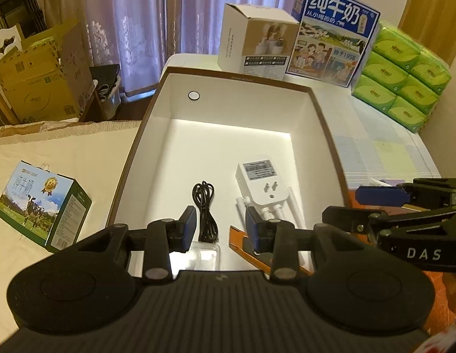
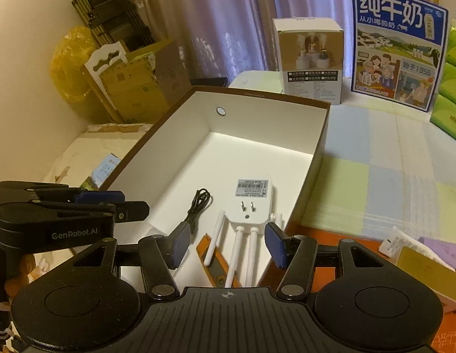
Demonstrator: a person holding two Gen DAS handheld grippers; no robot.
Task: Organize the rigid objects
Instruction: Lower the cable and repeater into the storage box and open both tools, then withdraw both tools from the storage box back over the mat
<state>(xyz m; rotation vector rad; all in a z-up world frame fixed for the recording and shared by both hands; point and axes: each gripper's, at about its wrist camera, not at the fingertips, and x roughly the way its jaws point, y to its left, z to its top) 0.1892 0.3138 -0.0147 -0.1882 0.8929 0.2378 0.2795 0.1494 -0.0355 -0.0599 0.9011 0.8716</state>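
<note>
A patchwork cloth (image 2: pixel 375 158) in pale green, blue and white squares is covering the table, and on it a large rectangular box (image 1: pixel 325 123) of stiff card is sitting open, brown outside and smooth white inside, with a small round eyelet (image 1: pixel 194 95) in its far wall. Behind the box, a tall blue milk carton (image 2: pixel 397 50) with printed drawings is standing upright, with a white-and-tan product box (image 2: pixel 311 61) just to its left and a stack of green tissue packs (image 1: pixel 404 79) to its right. A smaller milk carton (image 1: pixel 42 203) showing a cow is lying on the cream surface to the left of the big box.

Inside the box, near its front wall, a white plastic plug-in router (image 2: pixel 253 203) is lying on its back, prongs and label facing up, its four slim antennas pointing toward the cameras. To its left, apart from it, a bundled black cable (image 1: pixel 205 209) is lying on the box floor. A flat orange-edged piece (image 2: pixel 216 261) is lying partly under the antennas.

The left gripper (image 1: pixel 219 226) is hovering over the front edge of the box, its blue-padded fingers (image 1: pixel 189 220) standing well apart and holding nothing, with the cable showing between them. The right gripper (image 2: pixel 228 241) is likewise spread wide and empty, its pads (image 2: pixel 276 242) straddling the router's antennas without touching them.
</note>
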